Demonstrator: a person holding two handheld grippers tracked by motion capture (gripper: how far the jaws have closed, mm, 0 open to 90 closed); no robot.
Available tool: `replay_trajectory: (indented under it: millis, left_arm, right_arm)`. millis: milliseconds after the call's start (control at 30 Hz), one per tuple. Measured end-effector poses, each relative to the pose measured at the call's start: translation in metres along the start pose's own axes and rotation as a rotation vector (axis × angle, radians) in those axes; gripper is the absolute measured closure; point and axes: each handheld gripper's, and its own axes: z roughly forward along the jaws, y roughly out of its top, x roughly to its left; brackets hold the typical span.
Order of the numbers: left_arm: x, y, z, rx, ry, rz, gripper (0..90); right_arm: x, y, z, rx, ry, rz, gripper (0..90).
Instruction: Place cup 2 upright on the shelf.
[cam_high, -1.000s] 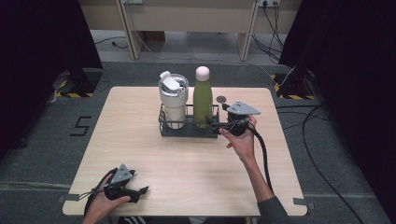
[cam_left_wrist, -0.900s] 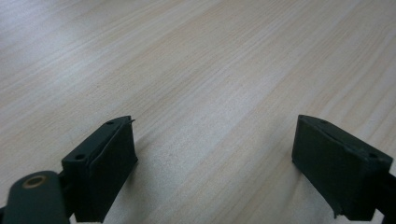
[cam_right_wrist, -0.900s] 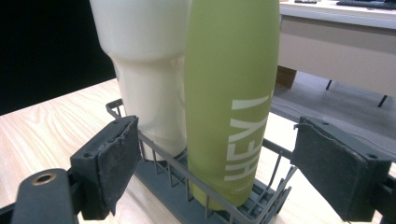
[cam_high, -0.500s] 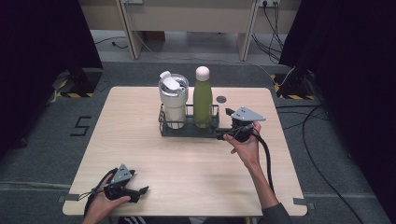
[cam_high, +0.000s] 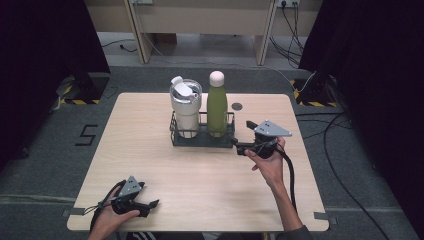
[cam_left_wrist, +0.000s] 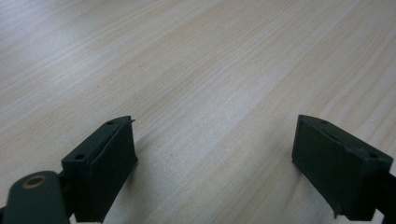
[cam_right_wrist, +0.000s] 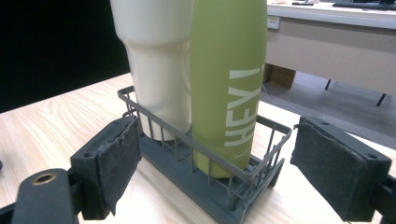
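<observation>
A dark wire basket (cam_high: 200, 140) stands at the middle back of the wooden table (cam_high: 150, 150). It holds a white tumbler with a lid (cam_high: 186, 102) on the left and a green bottle with a pink cap (cam_high: 217, 102) on the right. My right gripper (cam_high: 244, 136) is just off the basket's right end, pointing at it, jaws open. In the right gripper view the basket (cam_right_wrist: 210, 158), the green bottle (cam_right_wrist: 229, 70) lettered "HEY!" and the tumbler (cam_right_wrist: 159, 60) stand close ahead of the gripper (cam_right_wrist: 215, 163), untouched by its pads. My left gripper (cam_high: 147, 197) rests open near the front left edge, over bare wood (cam_left_wrist: 215, 163).
A small dark round spot (cam_high: 237, 106) lies on the table behind the basket's right end. The right gripper's cable (cam_high: 291, 175) trails along the forearm toward the front edge. Grey floor and black curtains surround the table.
My right gripper has drifted to the right and toward the near side, away from the basket's end. The basket, the bottles and the left gripper have stayed put.
</observation>
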Motion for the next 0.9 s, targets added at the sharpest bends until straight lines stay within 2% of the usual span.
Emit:
replay_trajectory:
  millis: [467, 600, 900]
  left_arm:
    - [0.0, 0.0, 0.0, 0.001, -0.001, 0.003, 12.8]
    - [0.0, 0.0, 0.0, 0.0, -0.003, 0.006, 13.1]
    - [0.0, 0.0, 0.0, 0.001, -0.008, 0.007, 13.1]
  right_arm:
    - [0.01, -0.017, -0.009, -0.018, -0.003, 0.023, 15.3]
    - [0.011, -0.024, -0.011, 0.009, -0.023, 0.011, 15.3]
    - [0.005, -0.039, -0.013, 0.038, -0.035, 0.04, 15.4]
